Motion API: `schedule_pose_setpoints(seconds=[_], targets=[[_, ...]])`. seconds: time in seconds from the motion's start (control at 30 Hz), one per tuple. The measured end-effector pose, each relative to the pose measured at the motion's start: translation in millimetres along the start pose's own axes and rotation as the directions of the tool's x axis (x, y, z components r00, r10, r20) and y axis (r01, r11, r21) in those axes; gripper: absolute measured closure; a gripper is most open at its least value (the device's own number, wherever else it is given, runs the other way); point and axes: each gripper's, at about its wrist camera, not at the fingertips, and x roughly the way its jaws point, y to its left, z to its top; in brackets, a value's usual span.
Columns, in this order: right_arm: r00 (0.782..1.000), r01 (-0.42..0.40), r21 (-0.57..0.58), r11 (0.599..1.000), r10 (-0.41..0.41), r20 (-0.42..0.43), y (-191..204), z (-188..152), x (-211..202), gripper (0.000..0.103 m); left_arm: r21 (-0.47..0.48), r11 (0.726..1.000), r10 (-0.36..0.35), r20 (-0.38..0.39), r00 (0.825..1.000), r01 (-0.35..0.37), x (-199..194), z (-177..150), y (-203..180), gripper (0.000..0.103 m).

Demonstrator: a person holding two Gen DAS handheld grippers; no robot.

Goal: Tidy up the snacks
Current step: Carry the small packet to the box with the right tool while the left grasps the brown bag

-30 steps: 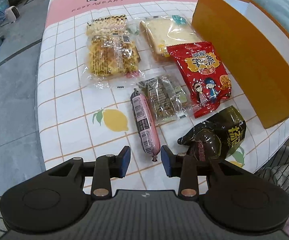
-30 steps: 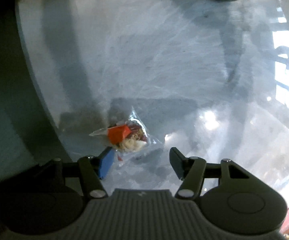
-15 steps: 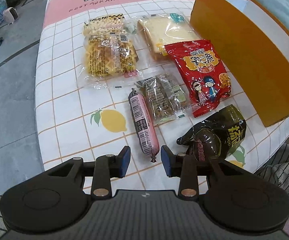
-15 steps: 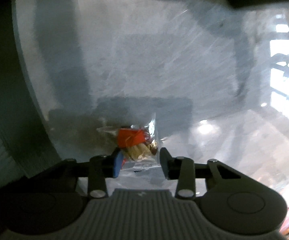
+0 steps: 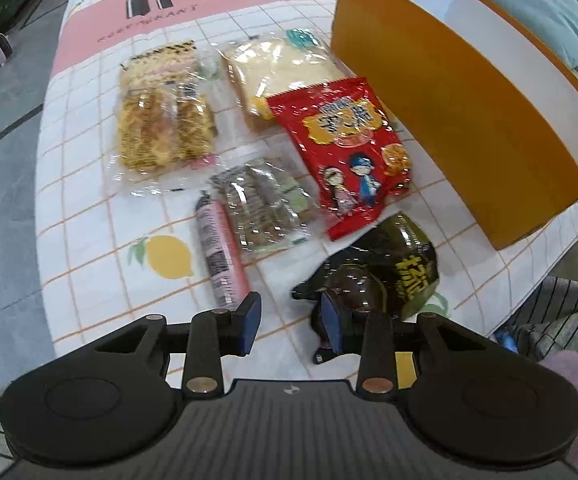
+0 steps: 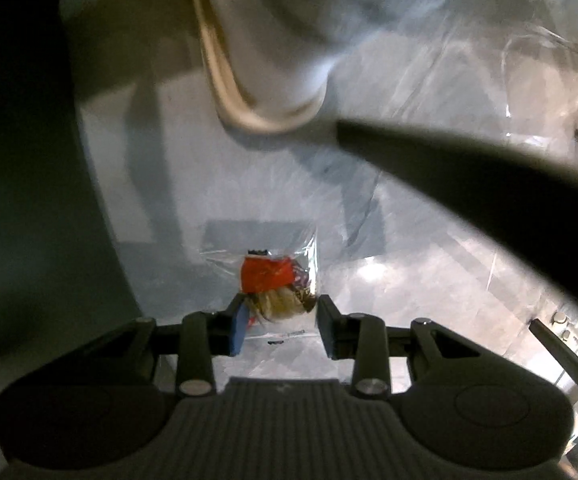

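Note:
Snacks lie on the checked tablecloth [image 5: 101,220] in the left wrist view: a yellow noodle bag [image 5: 161,128], a bread bag [image 5: 281,68], a red packet [image 5: 345,148], a clear biscuit packet [image 5: 261,208], a pink sausage [image 5: 221,256] and a dark packet [image 5: 401,272]. An orange box [image 5: 449,120] stands at the right. My left gripper [image 5: 290,308] hovers open over the near edge, its right finger just in front of the dark packet. My right gripper [image 6: 283,312] is shut on a clear packet with a red label [image 6: 267,276], held above the grey floor.
Striped trousers [image 5: 561,320] show at the table's near right corner, and a pale blue cushion [image 5: 549,12] lies behind the box. In the blurred right wrist view a white shoe [image 6: 265,60] and a dark slanting bar [image 6: 469,184] are over the shiny floor.
The right jaws closed on the clear packet that lay on the floor and lifted it. The left gripper shifted slightly, so the dark packet now sits by its right finger.

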Motion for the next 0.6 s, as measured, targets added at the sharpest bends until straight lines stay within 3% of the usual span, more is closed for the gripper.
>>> schedule_pose_setpoints(seconds=[0.3, 0.47, 0.6], targets=[[0.988, -0.148, 0.006, 0.989, 0.148, 0.048, -18.8, 14.4, -63.0, 0.068, 0.016, 1.000, -0.010, 0.023, 1.000, 0.009, -2.8, 6.4, -9.1, 0.061], [0.976, -0.203, -0.090, 0.975, 0.208, 0.058, -16.8, 13.8, -94.6, 0.068, 0.012, 1.000, 0.003, 0.033, 0.999, -0.004, -5.1, 11.8, -5.2, 0.061], [0.972, -0.184, -0.192, 0.964, 0.208, 0.108, -18.6, 8.5, -120.3, 0.068, -0.006, 1.000, 0.008, 0.040, 0.999, -0.008, -6.7, 14.1, -3.4, 0.061]])
